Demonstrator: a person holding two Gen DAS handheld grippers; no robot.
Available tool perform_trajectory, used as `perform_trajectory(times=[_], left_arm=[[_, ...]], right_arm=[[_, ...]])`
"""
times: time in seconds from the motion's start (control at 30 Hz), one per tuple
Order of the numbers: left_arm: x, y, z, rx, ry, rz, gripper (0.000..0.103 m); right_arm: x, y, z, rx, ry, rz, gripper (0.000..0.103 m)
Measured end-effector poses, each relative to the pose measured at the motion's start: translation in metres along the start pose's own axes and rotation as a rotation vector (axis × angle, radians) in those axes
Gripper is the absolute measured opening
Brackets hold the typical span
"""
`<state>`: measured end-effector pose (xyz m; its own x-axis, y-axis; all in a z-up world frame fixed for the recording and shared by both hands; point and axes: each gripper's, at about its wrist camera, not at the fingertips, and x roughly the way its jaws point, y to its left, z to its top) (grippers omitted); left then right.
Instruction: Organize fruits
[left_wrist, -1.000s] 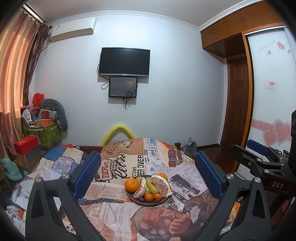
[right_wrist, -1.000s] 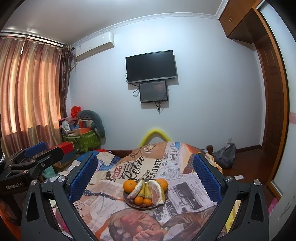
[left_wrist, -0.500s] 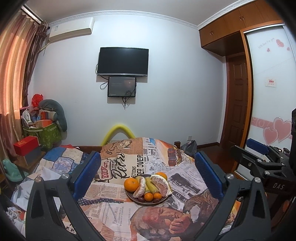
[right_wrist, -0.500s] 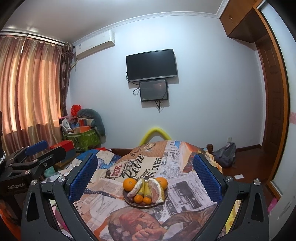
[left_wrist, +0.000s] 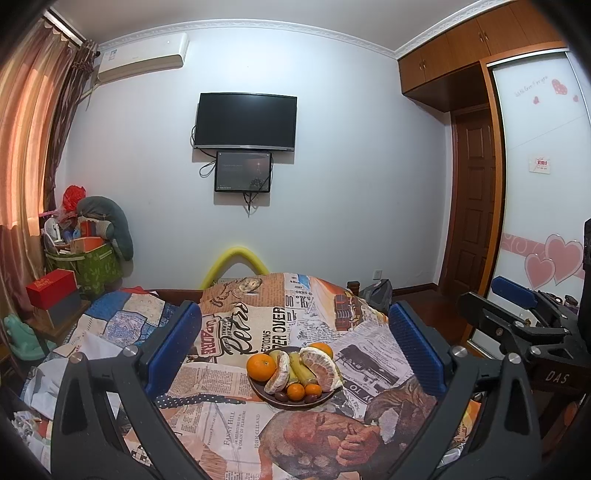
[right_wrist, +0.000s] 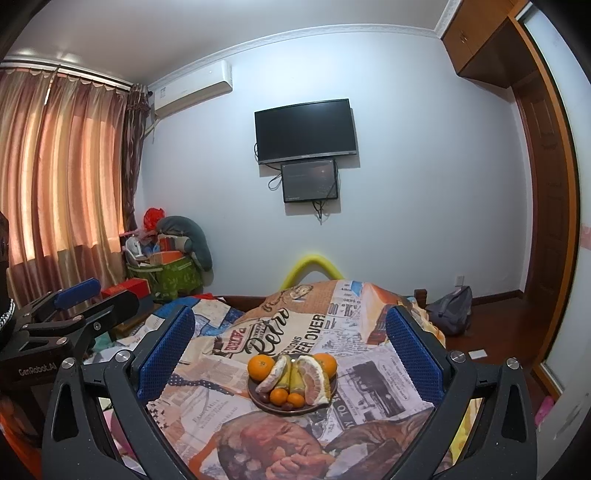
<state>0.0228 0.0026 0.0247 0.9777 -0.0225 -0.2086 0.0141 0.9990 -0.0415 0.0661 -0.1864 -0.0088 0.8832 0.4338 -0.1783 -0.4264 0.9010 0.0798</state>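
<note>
— Left wrist view: what had changed since a second ago?
— Little. The left claw (left_wrist: 293, 341) stayed wide open, holding nothing, and the plate (left_wrist: 264, 393) of fruit sat on the table (left_wrist: 229, 428) between its pads, a touch lower in frame.
— And the right claw (right_wrist: 290, 341)?
— Also spread open and empty, with the plate (right_wrist: 255, 395) slightly nearer.

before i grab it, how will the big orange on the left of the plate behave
The orange looks round and firm, so it would likely roll if nudged. It leans against a peeled segment at the plate rim, so lifting it may shift that piece. Its skin looks smooth, perhaps slippery.
</note>
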Motion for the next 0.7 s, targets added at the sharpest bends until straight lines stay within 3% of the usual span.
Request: perform_trajectory(times=[0.7], left_arm=[[0.0073,0.0017,-0.0029,-0.009,0.027,-0.027,0.103]], right_arm=[[0.0028,-0.0017,0.0014,-0.005,0.008,-0.005,0.103]])
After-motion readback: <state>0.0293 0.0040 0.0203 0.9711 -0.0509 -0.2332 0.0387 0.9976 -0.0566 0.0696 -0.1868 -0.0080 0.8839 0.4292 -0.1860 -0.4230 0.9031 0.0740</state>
